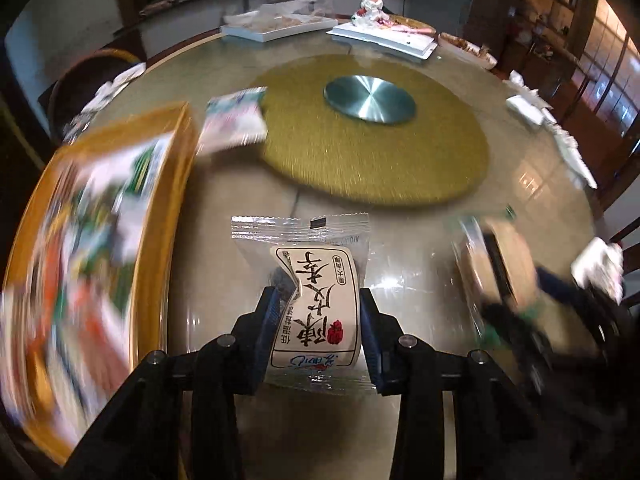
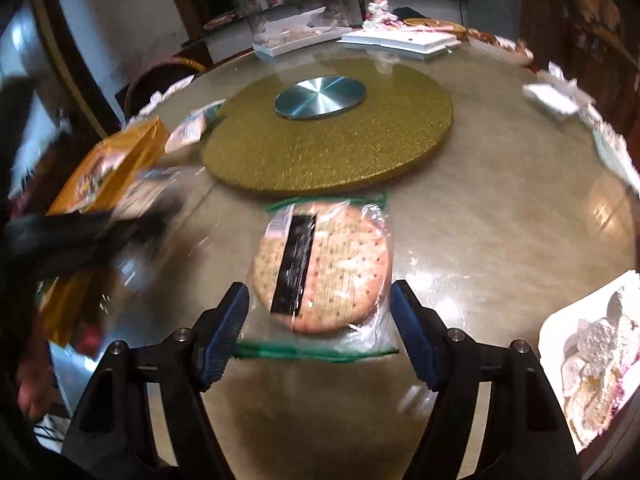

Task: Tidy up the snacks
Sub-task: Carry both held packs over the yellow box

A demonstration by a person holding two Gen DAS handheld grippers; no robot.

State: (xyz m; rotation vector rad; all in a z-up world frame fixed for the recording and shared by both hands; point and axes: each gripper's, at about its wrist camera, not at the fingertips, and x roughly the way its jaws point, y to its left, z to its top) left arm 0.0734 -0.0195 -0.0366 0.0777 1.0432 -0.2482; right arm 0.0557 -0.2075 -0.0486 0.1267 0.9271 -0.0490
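My left gripper (image 1: 318, 312) is shut on a clear snack packet with a cream label and Chinese characters (image 1: 316, 300), held above the table. An orange-rimmed box (image 1: 168, 184) with several snack packets lies to its left, blurred. My right gripper (image 2: 320, 320) stands with its jaws around a wrapped round cracker pack (image 2: 324, 268); the wrapper touches both pads, and the pack seems held. In the left wrist view the right gripper (image 1: 520, 320) and cracker pack (image 1: 496, 264) show blurred at the right. In the right wrist view the left gripper (image 2: 80, 232) shows blurred at the left, near the box (image 2: 108, 168).
A gold turntable (image 2: 332, 152) with a metal hub (image 1: 370, 98) fills the table's middle. A loose packet (image 1: 236, 118) lies by the box. White trays (image 1: 380, 38) sit at the far edge, napkins (image 1: 528, 108) along the right, and a plate of food (image 2: 592, 360) at near right.
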